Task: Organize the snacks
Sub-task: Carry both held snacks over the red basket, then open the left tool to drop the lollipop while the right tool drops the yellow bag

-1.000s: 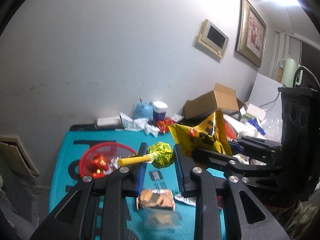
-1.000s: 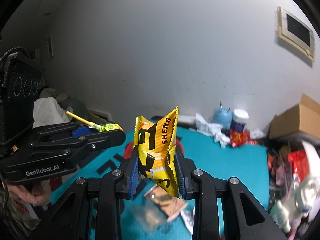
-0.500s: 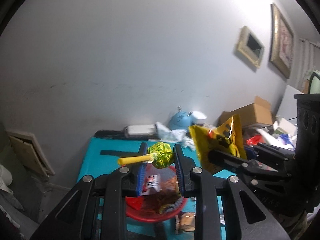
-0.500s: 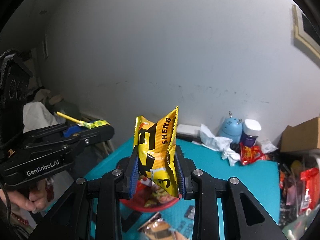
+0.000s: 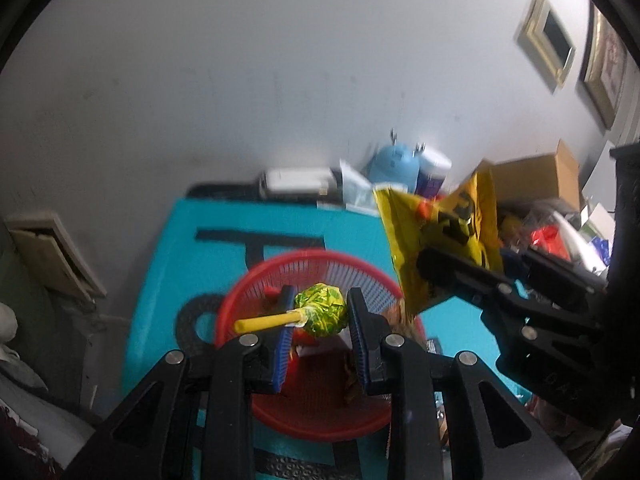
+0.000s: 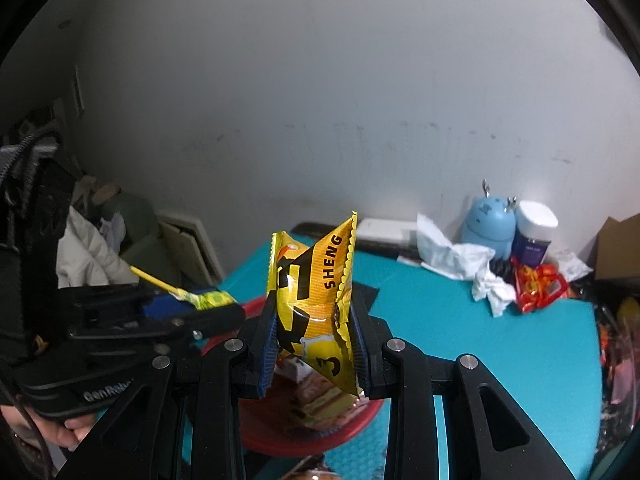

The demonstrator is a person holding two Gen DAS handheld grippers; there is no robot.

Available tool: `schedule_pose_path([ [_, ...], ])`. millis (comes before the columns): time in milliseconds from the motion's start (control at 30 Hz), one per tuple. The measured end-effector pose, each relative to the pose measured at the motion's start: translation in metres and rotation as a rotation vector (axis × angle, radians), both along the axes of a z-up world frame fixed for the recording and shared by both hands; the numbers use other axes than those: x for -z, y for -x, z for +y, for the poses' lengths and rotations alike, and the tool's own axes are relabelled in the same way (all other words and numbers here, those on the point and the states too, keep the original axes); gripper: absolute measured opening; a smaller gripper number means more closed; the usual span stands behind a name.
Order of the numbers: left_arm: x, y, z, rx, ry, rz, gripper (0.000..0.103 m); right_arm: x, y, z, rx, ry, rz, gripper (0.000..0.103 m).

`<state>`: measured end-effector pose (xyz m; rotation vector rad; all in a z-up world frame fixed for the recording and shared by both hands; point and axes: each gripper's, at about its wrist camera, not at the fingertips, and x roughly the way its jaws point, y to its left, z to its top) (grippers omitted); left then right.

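Left wrist: one lollipop (image 5: 320, 310), one basket (image 5: 320, 420).

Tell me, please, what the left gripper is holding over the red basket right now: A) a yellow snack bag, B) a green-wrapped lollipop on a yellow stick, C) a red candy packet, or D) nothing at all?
B: in the left wrist view the left gripper is shut on the lollipop, green foil head between the pads and yellow stick poking out sideways, above the red basket.
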<state>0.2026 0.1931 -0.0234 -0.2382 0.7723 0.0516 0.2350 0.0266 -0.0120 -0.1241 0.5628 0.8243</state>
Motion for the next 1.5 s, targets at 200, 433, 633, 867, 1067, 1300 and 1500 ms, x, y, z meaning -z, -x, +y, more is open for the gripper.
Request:
schedule_pose_path([
  [200, 0.025, -0.013, -0.008, 0.022, -0.007, 0.112, 0.025, 0.010, -0.012, -0.001, 0.013, 0.027, 0.011, 0.031],
  [433, 0.046, -0.023, -0.008, 0.026, -0.001, 0.223, 0.025, 0.023, -0.025, 0.001, 0.023, 0.045, 0.040, 0.031],
  [633, 0.054, -0.027, -0.005, 0.018, 0.019, 0.283, 0.027, 0.032, -0.026, 0.007, -0.001, 0.054, 0.068, 0.031],
  [867, 0.044, -0.025, -0.004, -0.023, -0.038, 0.271, 0.075, 0.041, -0.032, 0.010, -0.020, 0.049, 0.112, 0.033],
  [1067, 0.040, -0.023, 0.007, -0.074, -0.082, 0.277, 0.075, 0.047, -0.035, 0.013, -0.049, 0.034, 0.154, 0.033],
  [1300, 0.040, -0.024, 0.009, -0.081, -0.084, 0.273, 0.075, 0.048, -0.036, 0.012, -0.044, 0.028, 0.168, 0.044],
  [1500, 0.040, -0.025, 0.010, -0.085, -0.082, 0.271, 0.075, 0.047, -0.034, 0.011, -0.037, 0.033, 0.168, 0.047],
])
